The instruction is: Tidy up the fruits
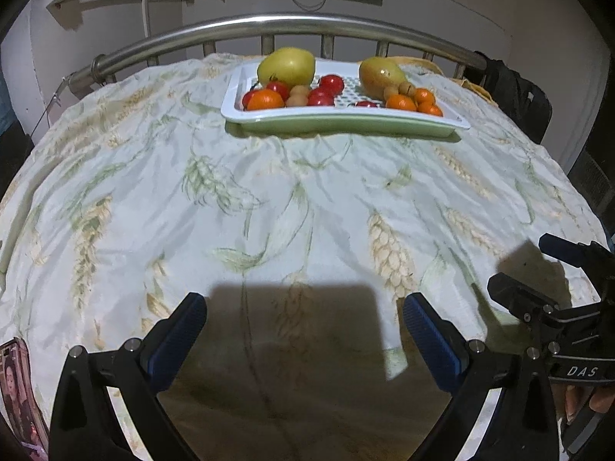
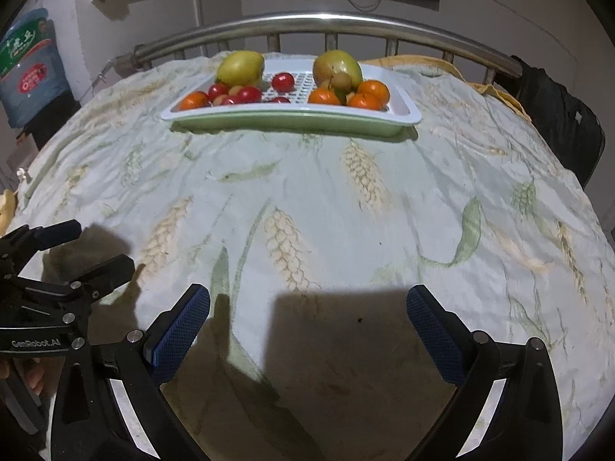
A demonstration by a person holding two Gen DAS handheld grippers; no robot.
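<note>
The fruits (image 1: pixel 307 90) sit heaped in the white tray (image 1: pixel 346 117) at the far end of the bed (image 1: pixel 269 199). Both your left hand-held gripper (image 1: pixel 303 330) and right hand-held gripper (image 2: pixel 307 322) hover spread and empty, well short of it. Nudge one round piece and its neighbours may roll, or the tray may tip on the soft sheet.

Both grippers have black frames with silver screws and blue textured fingers (image 1: pixel 180 342); white lettering reads "DAS" and "GenRobot.AI".

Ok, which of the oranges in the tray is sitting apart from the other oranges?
The orange at the tray's left end, beside the red fruits. The other oranges cluster together at the right end, in front of the right-hand big yellow-green fruit.
</note>
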